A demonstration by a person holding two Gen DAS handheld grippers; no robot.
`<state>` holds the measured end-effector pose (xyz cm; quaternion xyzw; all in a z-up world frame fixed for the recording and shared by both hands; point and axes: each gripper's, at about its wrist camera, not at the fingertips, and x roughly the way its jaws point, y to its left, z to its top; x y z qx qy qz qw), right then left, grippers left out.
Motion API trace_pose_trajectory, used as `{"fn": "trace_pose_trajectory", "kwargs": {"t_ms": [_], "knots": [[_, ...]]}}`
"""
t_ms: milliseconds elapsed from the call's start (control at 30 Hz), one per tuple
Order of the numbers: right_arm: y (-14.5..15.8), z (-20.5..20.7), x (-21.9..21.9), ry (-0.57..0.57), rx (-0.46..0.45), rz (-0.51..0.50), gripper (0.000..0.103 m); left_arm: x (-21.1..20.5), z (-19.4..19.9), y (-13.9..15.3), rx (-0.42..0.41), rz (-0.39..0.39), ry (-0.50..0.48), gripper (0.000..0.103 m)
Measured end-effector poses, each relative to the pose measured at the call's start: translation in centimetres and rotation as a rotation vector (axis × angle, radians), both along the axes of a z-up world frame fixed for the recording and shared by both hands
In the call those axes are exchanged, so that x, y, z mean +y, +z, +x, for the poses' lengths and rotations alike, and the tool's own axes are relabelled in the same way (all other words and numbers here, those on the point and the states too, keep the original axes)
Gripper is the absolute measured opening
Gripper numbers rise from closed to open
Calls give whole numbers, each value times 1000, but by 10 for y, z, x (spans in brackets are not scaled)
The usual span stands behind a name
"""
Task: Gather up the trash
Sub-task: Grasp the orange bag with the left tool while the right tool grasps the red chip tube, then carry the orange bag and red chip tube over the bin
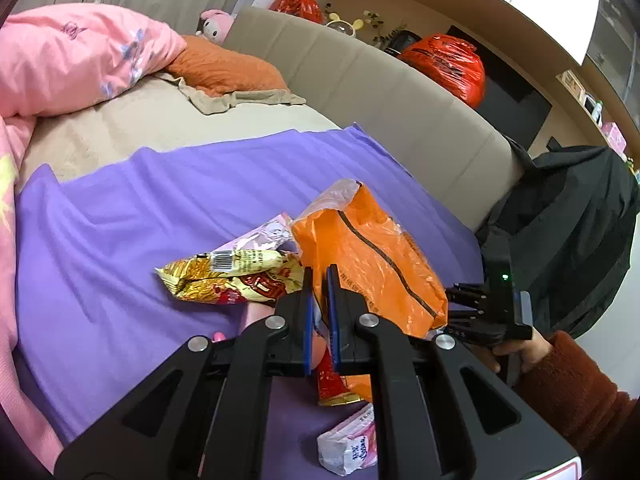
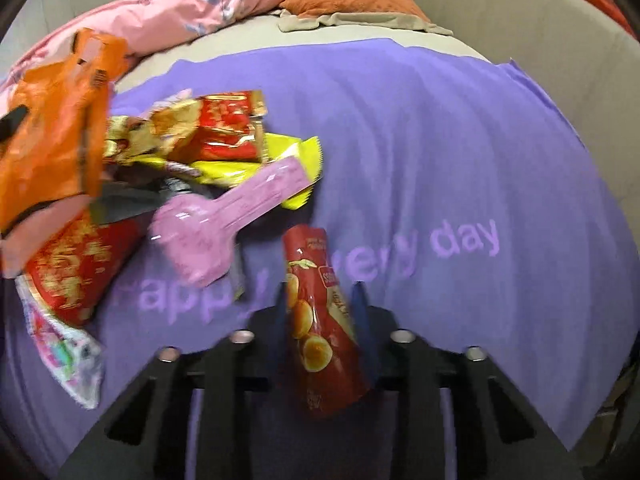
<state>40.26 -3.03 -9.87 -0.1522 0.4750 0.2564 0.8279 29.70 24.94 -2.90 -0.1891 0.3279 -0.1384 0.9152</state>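
Note:
My left gripper (image 1: 319, 276) is shut on the edge of an orange plastic bag (image 1: 372, 256) and holds it up above the purple cloth (image 1: 140, 208). The bag also shows at the left of the right wrist view (image 2: 48, 136). My right gripper (image 2: 320, 292) is shut on a red snack packet (image 2: 320, 320) printed with round biscuits, just above the cloth (image 2: 440, 140). A yellow noodle wrapper (image 1: 228, 276), red and gold wrappers (image 2: 224, 128), a pink wrapper (image 2: 224, 216) and a white-pink packet (image 1: 348, 448) lie on the cloth.
The cloth lies on a beige bed with a pink duvet (image 1: 72, 56) and an orange pillow (image 1: 228, 68). A padded bed rail (image 1: 380, 92) runs behind. Red plastic bags (image 1: 448, 64) and a black jacket (image 1: 572, 224) stand beyond it.

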Motion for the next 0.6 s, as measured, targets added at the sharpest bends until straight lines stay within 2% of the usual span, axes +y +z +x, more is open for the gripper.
{"fn": "trace_pose_trajectory", "kwargs": {"t_ms": [100,333,500,600], "knots": [[12,-24,0,-24,-35,6,17,-7,-4,6,-15,5,-16,6],[56,-94,-17,-96,-107,51,17,-36,-19,20,-41,45,-57,6],[90,-142,-43,-140,-184,96,17,-68,-37,37,-75,146,-37,6],[106,-162,-58,-150,-216,110,17,-92,-51,54,-124,226,-23,6]]}}
